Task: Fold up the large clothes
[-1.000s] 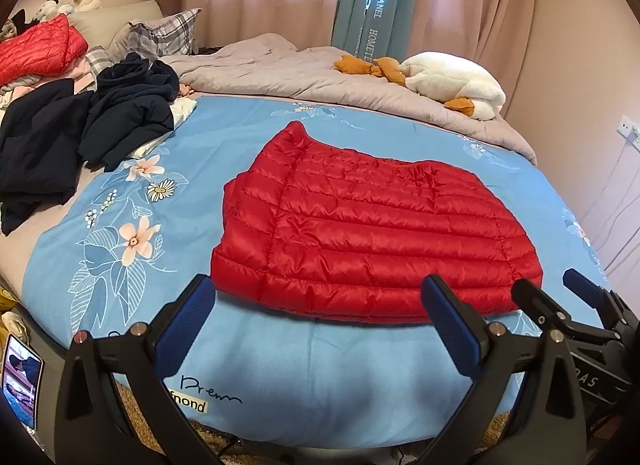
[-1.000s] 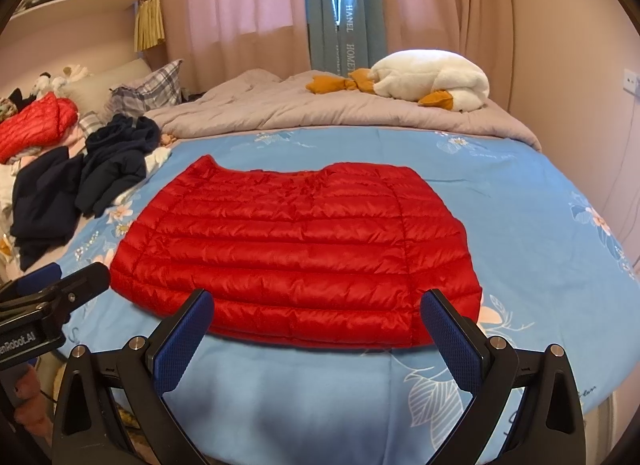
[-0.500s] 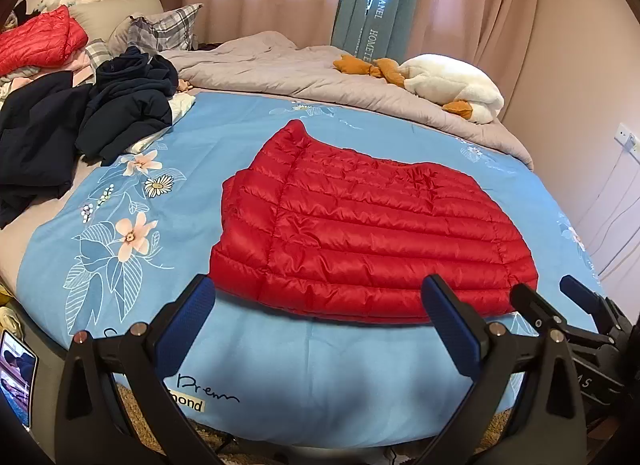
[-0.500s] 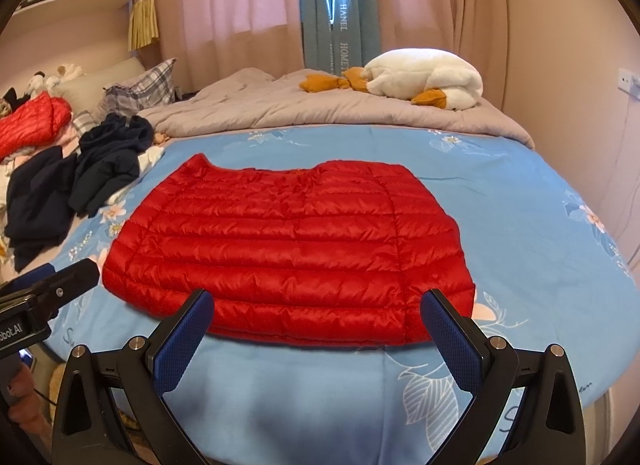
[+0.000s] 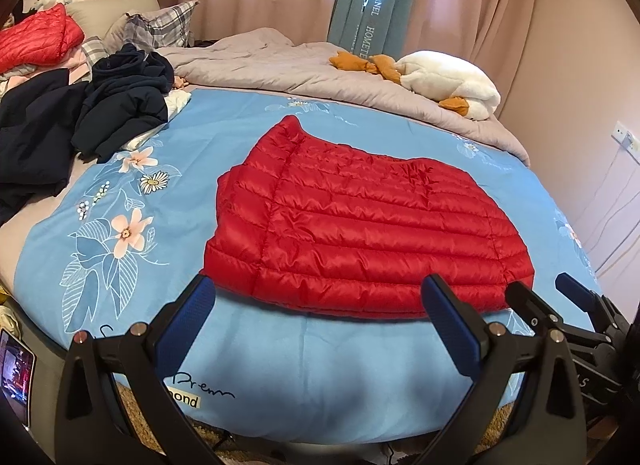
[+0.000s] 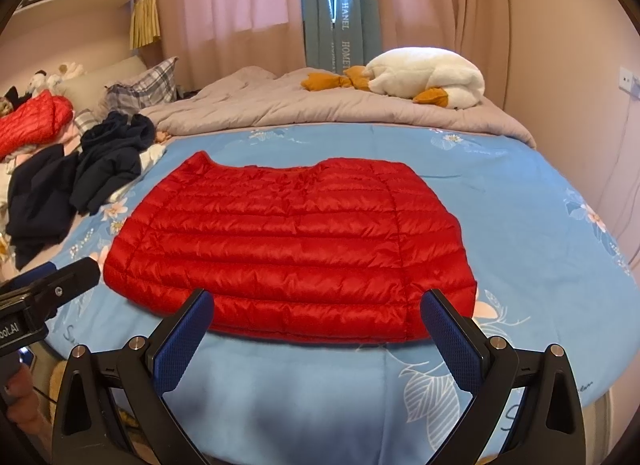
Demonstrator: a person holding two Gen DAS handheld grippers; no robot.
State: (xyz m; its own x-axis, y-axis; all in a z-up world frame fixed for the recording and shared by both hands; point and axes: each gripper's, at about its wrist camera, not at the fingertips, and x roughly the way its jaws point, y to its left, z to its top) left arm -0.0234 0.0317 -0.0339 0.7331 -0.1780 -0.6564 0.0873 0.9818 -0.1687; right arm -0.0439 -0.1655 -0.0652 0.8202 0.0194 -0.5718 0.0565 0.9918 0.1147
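- Red puffer jacket [image 5: 360, 233] is lying flat on the blue floral bed [image 5: 120, 233].
- Left gripper [image 5: 320, 305] and right gripper [image 6: 316, 317] are hovering near its hem, jaws apart, holding nothing.

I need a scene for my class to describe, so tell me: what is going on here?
A person holds two open two-finger grippers, the left gripper and the right gripper, over the near edge of a bed. A red quilted puffer jacket lies flat on the blue floral bedsheet, sleeves seemingly tucked in. Neither gripper touches it. Dark navy clothes are piled to the left.
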